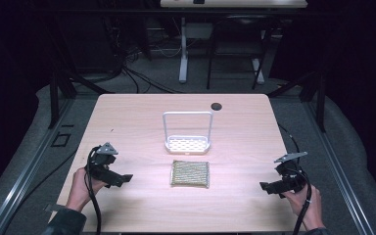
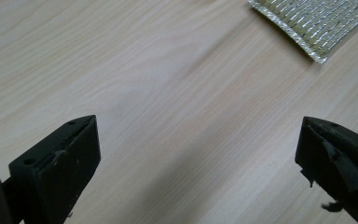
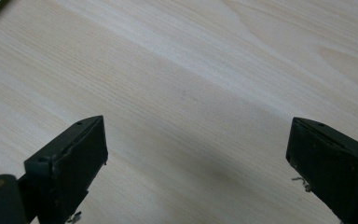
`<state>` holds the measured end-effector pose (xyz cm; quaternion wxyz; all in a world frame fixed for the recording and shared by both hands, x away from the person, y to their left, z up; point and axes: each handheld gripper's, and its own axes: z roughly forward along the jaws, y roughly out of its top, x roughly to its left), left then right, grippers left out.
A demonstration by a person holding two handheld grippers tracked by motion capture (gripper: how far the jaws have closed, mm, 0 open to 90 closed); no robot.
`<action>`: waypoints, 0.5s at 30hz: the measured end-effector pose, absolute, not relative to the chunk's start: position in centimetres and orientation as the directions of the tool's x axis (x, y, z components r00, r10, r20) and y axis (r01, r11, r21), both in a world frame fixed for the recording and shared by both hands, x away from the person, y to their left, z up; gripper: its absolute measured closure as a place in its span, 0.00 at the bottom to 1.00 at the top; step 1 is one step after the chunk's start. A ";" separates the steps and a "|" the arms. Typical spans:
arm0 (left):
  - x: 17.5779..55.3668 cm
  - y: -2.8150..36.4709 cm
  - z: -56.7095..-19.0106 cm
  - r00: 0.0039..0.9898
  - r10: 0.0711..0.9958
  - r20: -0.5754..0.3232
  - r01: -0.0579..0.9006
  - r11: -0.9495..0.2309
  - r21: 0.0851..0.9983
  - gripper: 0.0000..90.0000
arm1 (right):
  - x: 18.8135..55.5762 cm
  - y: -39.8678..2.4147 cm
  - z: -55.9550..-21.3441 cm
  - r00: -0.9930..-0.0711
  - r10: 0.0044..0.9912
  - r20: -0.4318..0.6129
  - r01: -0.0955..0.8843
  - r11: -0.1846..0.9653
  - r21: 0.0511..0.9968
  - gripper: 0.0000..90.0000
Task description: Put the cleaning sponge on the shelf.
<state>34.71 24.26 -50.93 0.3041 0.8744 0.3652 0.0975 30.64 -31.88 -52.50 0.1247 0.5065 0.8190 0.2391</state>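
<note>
A square woven pad of yellow-green and silver threads [image 1: 190, 173] lies flat at the middle of the wooden table [image 1: 127, 117]. Just behind it stands a small white perforated rack with a tall wire handle [image 1: 187, 133]. My left gripper [image 1: 125, 178] rests low at the pad's left, held in a hand, and points toward it. In the left gripper view the jaws stand wide apart over bare wood, with the pad's corner [image 2: 314, 21] far ahead. My right gripper [image 1: 265, 187] sits at the pad's right, open too, with nothing between its jaws.
A dark round hole [image 1: 216, 106] marks the table's far side. Black cables trail from both grippers toward the near edge. Beyond the table are a dark floor, cables and the legs of another desk [image 1: 183, 49].
</note>
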 end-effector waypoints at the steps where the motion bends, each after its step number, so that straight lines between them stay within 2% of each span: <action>1: 34.8 24.1 -50.8 0.725 0.687 -0.047 0.570 -0.561 0.600 0.00 | 30.6 -31.9 -52.4 -0.458 0.889 0.032 0.771 0.379 0.512 0.05; 3: 34.8 23.6 -50.6 0.738 0.673 -0.034 0.551 -0.573 0.606 0.00 | 30.4 -31.8 -52.2 -0.461 0.887 0.031 0.764 0.379 0.522 0.05; 10: 35.3 22.6 -49.8 0.769 0.633 -0.085 0.533 -0.562 0.632 0.00 | 30.4 -31.8 -52.2 -0.476 0.879 0.018 0.758 0.400 0.515 0.05; 15: 35.6 21.6 -49.9 0.794 0.604 -0.067 0.507 -0.598 0.621 0.00 | 30.7 -31.7 -52.2 -0.485 0.875 0.020 0.752 0.404 0.521 0.05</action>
